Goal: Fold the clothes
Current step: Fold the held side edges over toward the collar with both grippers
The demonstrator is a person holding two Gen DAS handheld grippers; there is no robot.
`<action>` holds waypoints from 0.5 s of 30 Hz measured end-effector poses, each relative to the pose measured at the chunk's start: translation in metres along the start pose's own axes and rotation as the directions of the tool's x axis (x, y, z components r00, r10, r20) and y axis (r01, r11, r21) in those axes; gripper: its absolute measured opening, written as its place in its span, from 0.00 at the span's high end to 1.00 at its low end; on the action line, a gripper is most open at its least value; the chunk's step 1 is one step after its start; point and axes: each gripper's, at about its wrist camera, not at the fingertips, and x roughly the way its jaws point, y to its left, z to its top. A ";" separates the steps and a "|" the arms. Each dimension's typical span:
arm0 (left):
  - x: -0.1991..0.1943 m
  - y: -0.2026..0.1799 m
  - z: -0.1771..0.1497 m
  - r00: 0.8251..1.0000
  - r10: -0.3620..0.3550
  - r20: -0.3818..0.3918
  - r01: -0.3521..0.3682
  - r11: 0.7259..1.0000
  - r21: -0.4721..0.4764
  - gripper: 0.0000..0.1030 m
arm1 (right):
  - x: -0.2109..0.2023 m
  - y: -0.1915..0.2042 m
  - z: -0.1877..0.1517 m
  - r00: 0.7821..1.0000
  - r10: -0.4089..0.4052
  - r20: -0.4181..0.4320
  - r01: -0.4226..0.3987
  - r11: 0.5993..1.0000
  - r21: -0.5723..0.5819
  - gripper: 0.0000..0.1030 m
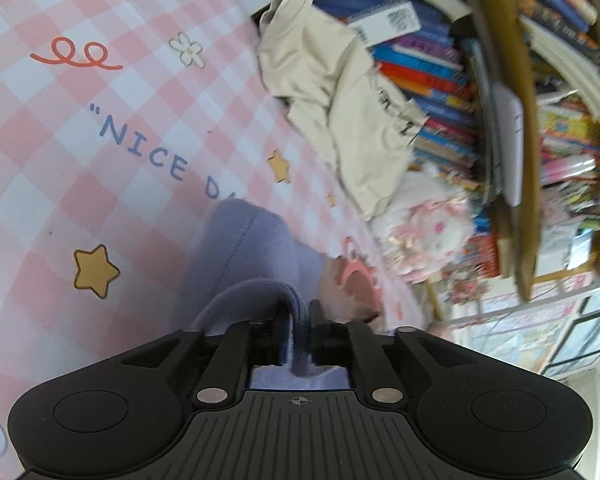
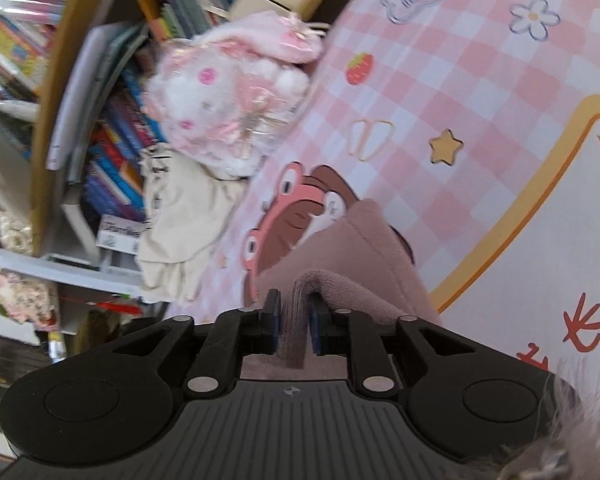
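A thick garment lies on the pink checked cloth (image 1: pixel 100 168). It looks lavender (image 1: pixel 240 248) in the left wrist view and dusty pink (image 2: pixel 364 248) in the right wrist view. A folded edge of it rises between the jaws of each gripper. My left gripper (image 1: pixel 298 320) stands slightly open, with the fold loose against its right pad. My right gripper (image 2: pixel 294 312) is also slightly open, and the fabric hangs between its blue pads. A crumpled cream garment (image 1: pixel 332 92) (image 2: pixel 172 216) lies at the cloth's far edge.
A pink and white plush toy (image 1: pixel 428 232) (image 2: pixel 228 92) sits beside the cream garment. Behind both stands a wooden bookshelf (image 1: pixel 440 60) (image 2: pixel 112 132) packed with books. The checked cloth (image 2: pixel 480 80) carries printed cartoons, stars and lettering. A fuzzy sleeve edge (image 2: pixel 572 432) shows at the lower right.
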 end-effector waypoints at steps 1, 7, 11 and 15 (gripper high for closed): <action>0.001 -0.001 0.002 1.000 0.004 -0.007 -0.004 1.000 0.006 0.80 | 0.002 -0.001 0.000 1.000 -0.002 -0.001 0.002 1.000 0.003 0.79; -0.012 -0.020 0.014 0.999 -0.033 0.033 0.030 0.996 0.087 0.40 | -0.005 0.010 0.003 0.998 0.052 0.031 -0.051 0.999 -0.014 0.55; -0.030 -0.028 0.020 0.990 -0.054 0.128 0.039 0.993 0.115 0.35 | -0.020 0.021 0.011 0.992 0.071 0.100 -0.065 0.996 -0.058 0.47; -0.042 -0.035 0.017 0.980 0.031 0.196 -0.070 0.978 0.199 0.35 | -0.028 0.044 0.007 0.983 -0.047 0.176 0.095 0.956 -0.276 0.42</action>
